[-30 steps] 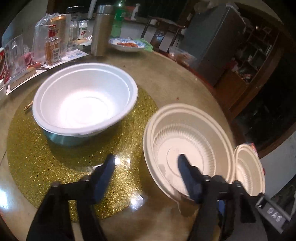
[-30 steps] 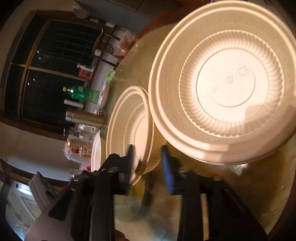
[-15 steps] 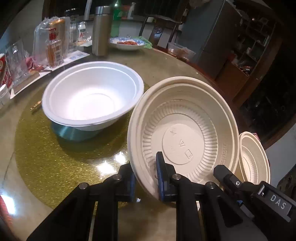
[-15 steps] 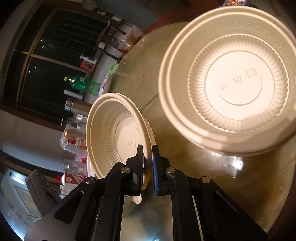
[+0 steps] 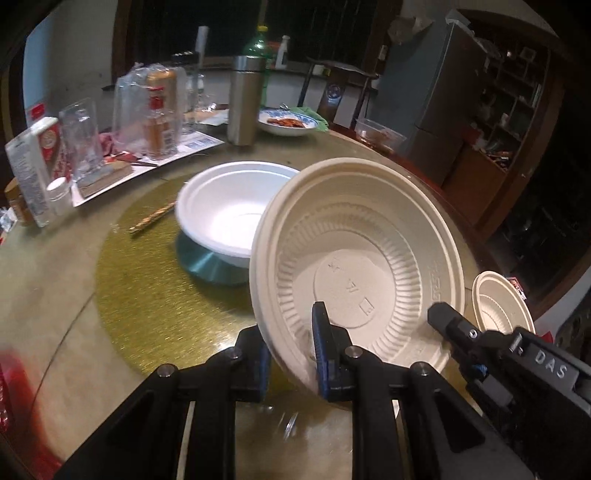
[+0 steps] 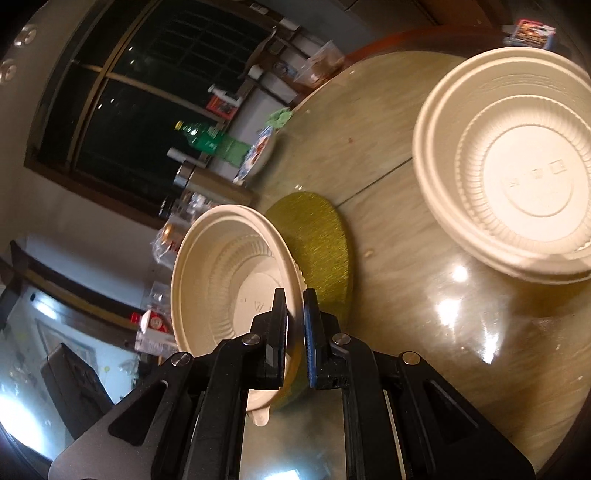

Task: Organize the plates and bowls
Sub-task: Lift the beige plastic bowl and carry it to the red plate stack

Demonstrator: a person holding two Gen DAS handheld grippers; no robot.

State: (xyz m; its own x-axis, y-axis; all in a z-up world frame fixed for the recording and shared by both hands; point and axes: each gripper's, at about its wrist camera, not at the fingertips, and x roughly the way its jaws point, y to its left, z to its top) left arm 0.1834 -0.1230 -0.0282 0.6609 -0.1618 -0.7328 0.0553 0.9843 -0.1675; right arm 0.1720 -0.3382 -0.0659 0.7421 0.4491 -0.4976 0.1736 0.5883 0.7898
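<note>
A large cream bowl (image 5: 354, 258) hangs tilted above the table, its inside toward both cameras. My left gripper (image 5: 290, 332) is shut on its near rim. My right gripper (image 6: 294, 299) is shut on the same bowl (image 6: 229, 280) at another part of the rim, and one right finger (image 5: 447, 321) shows at the bowl's right edge. A second scalloped rim peeks out just behind the bowl. Another cream bowl (image 5: 498, 302) (image 6: 517, 177) rests near the table's edge. A white bowl (image 5: 229, 206) sits on a teal stand (image 5: 207, 262) on the gold mat (image 5: 147, 295).
At the back of the round table stand a steel flask (image 5: 243, 103), a wrapped bottle (image 5: 159, 110), glasses, a carton (image 5: 33, 166) and a blue-patterned dish of food (image 5: 288, 123). A thin stick (image 5: 151, 218) lies on the mat. A red packet (image 6: 532, 29) lies by the table's edge.
Both grippers closed on the cream bowl's rim. The bowl left the table, tipped up toward the cameras and rose further, now covering part of the white bowl in the left wrist view.
</note>
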